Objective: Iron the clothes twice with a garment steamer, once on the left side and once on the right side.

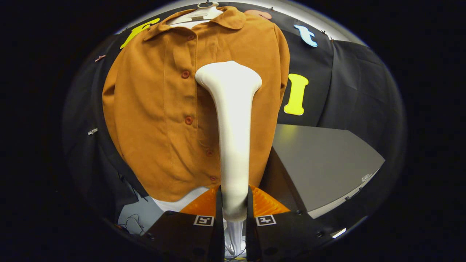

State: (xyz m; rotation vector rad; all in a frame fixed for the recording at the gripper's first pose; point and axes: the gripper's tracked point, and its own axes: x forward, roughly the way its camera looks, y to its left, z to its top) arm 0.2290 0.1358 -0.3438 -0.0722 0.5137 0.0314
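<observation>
We see one gripper (233, 203) clamped on the handle of one white garment steamer (231, 120) — its head pressed to the right front of one rust-orange shirt (156, 109) on a hanger (198, 12), five buttons (185, 74) showing; no readable labels; a grey table (320, 160) stands beside.

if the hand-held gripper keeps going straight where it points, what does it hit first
Probably the orange shirt: the hand-held gripper, shut on the steamer, aims its head at the shirt's front beside the button row. Whether the head already touches the cloth is unclear.
</observation>
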